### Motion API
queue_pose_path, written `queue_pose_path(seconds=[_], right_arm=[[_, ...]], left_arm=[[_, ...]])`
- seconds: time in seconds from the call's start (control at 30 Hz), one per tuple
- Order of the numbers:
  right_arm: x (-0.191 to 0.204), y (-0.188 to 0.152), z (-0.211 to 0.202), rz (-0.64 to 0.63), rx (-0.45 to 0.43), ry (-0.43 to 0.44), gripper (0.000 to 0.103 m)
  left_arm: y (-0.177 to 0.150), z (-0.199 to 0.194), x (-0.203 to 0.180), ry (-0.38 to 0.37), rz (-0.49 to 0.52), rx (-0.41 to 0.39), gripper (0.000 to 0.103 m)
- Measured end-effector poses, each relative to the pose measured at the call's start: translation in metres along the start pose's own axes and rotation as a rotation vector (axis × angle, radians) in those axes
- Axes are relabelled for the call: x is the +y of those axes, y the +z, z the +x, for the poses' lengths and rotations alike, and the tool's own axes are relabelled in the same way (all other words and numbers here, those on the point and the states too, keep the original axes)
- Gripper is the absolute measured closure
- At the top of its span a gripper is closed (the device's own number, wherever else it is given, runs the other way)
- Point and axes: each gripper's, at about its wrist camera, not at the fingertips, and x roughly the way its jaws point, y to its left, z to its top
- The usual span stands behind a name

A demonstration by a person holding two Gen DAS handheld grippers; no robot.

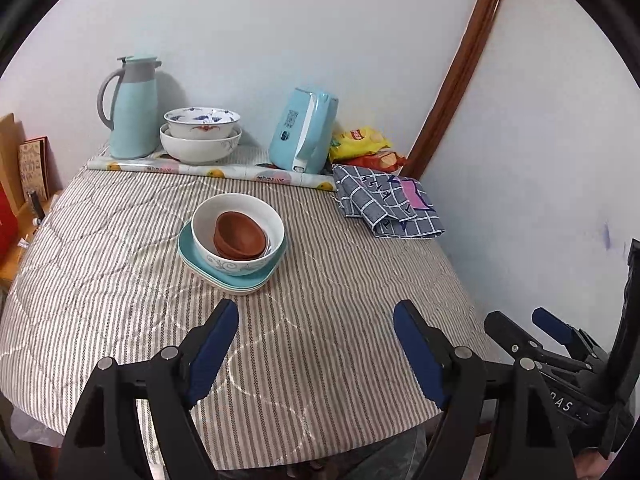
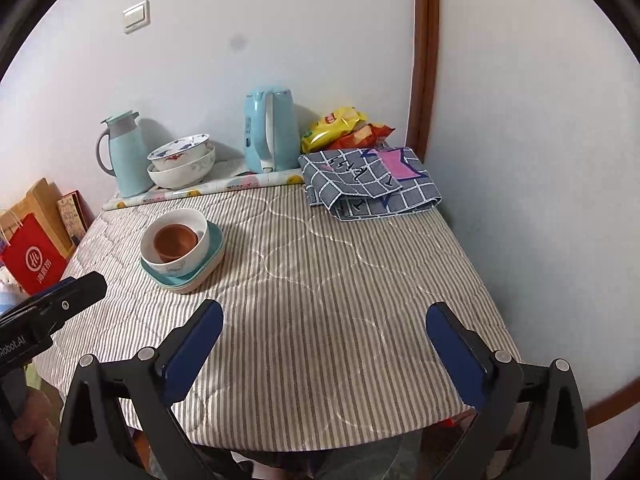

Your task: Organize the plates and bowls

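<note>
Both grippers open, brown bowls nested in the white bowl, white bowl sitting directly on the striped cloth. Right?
Not quite. The white bowl sits on stacked teal plates, not directly on the cloth; the left wrist view shows it. Brown bowls are nested inside; left gripper and right gripper are open.

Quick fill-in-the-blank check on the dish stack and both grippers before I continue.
1. The brown bowls sit inside the ____ bowl.
2. That bowl rests on stacked teal plates on the ____ tablecloth.
3. The left gripper and right gripper are both ____.

Missing words: white; striped; open
</note>
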Motion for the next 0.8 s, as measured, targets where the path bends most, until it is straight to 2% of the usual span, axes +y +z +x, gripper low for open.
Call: queue_pose_path(seconds=[0.23,0.8], right_arm=[[-0.004,-0.004,-0.016,0.003,-0.026,0.005,0.003],[-0.002,-0.007,-0.026,0.004,-0.039,0.011,0.003]], left_arm=[[-0.004,-0.012,-0.009,0.034,0.024,-0.022,0.024],[-0.003,-0.020,-0.012,0.032,0.023,-0.034,0.024]])
